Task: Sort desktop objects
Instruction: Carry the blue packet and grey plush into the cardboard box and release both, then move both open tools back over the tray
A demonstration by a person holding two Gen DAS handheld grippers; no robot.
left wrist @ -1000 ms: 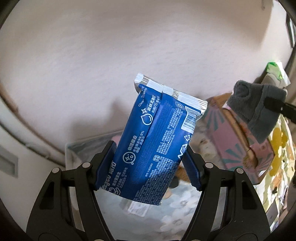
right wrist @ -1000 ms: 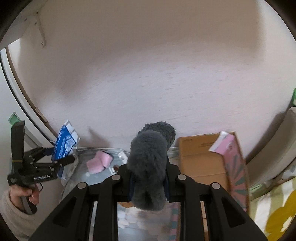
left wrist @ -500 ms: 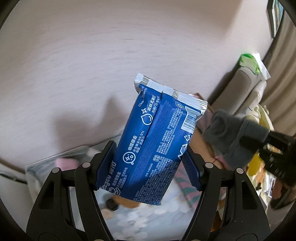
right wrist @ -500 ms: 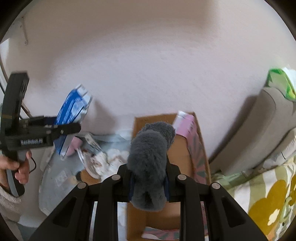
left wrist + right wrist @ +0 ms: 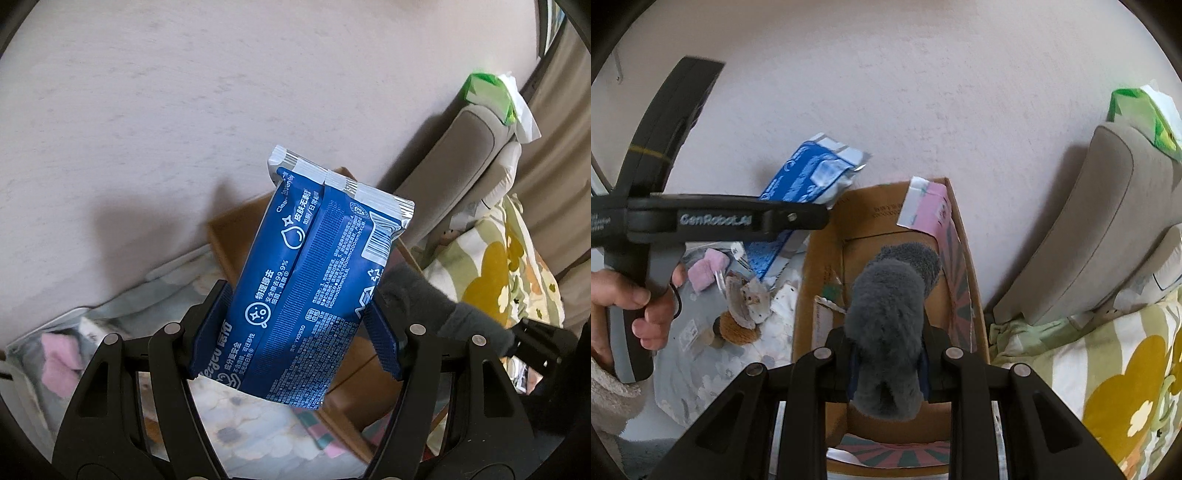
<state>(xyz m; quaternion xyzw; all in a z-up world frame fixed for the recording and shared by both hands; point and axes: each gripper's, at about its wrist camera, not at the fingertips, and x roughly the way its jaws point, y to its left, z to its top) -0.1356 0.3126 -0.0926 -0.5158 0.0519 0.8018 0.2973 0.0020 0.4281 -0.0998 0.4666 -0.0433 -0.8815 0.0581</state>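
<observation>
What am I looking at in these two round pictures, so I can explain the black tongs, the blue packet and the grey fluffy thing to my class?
There is no robot: a person holds a hand-operated two-finger gripper in each hand, and each carries a wide-angle camera looking along its fingers. That explains the round pictures.

The left camera's view shows the left gripper clamping a blue wet-wipes packet. The right camera's view shows the right gripper shut on a grey fluffy sock, above an open cardboard box. The same view shows the person's hand gripping the left tool's handle.

Below lie a pink fluffy item and other small things on a pale floral cloth. A beige cushion with a green tissue pack on top stands to the right.
</observation>
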